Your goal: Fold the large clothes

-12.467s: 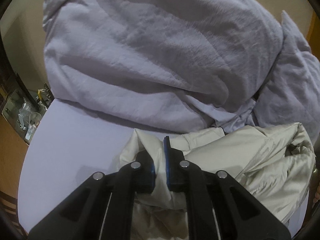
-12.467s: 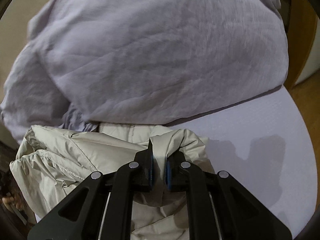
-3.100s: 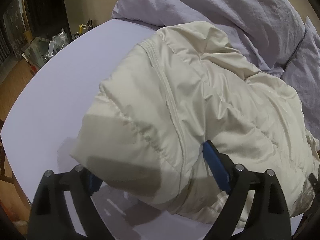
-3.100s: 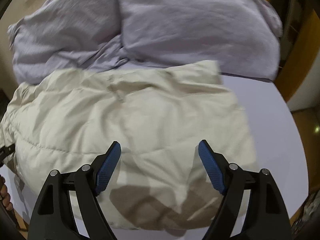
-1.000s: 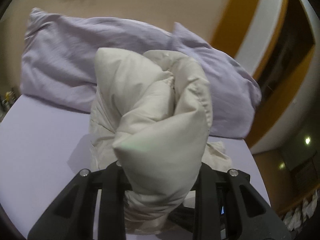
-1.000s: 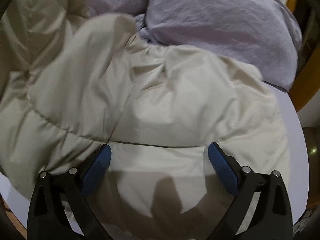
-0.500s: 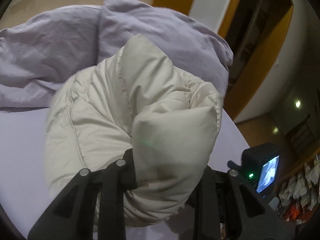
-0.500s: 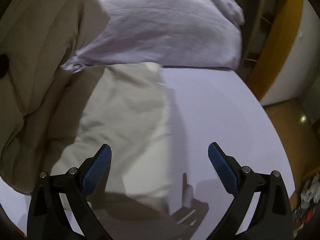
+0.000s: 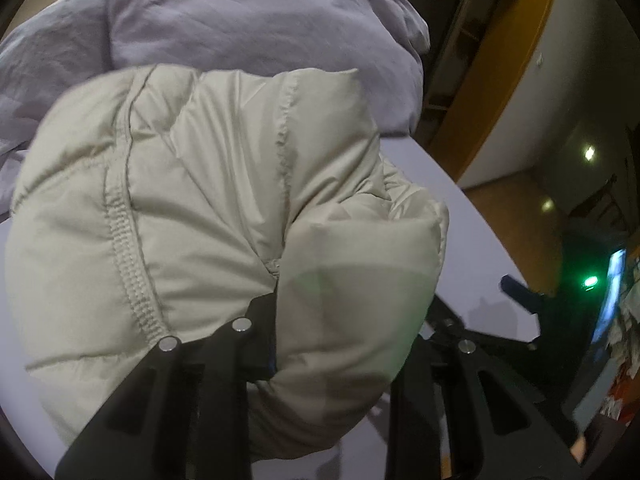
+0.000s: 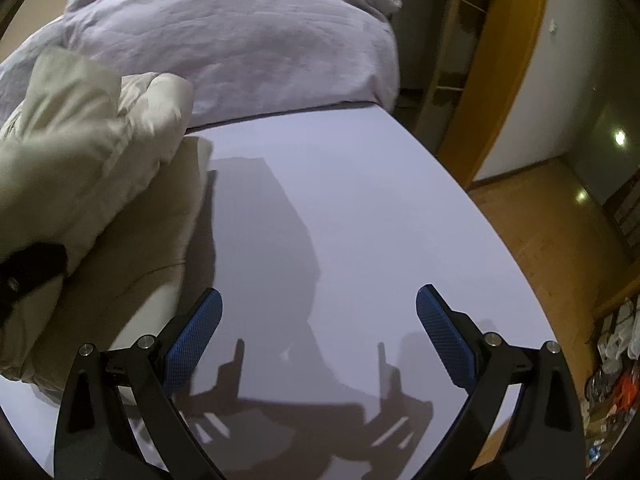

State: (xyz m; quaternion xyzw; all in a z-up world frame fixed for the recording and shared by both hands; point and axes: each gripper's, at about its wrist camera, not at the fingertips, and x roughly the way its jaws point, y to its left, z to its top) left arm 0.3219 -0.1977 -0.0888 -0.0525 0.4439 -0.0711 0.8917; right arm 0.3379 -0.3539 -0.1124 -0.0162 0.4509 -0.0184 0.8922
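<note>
Fingers of the left hand-held gripper [image 9: 340,344] clench a bunched fold of the cream puffer jacket [image 9: 208,216], which lies on the white desk [image 10: 360,208]. Right hand-held gripper [image 10: 318,324] hangs released, jaws wide over bare desk just beside the jacket. Lilac bedding [image 10: 240,40] is heaped behind.

Dim indoor light is seen; hard gripper shadows are cast on the white table [image 10: 360,184]. Edges are bent and blackened by fisheye distortion.

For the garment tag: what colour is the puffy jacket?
Cream, an off-white beige; the puffy jacket shows best in the left wrist view.
</note>
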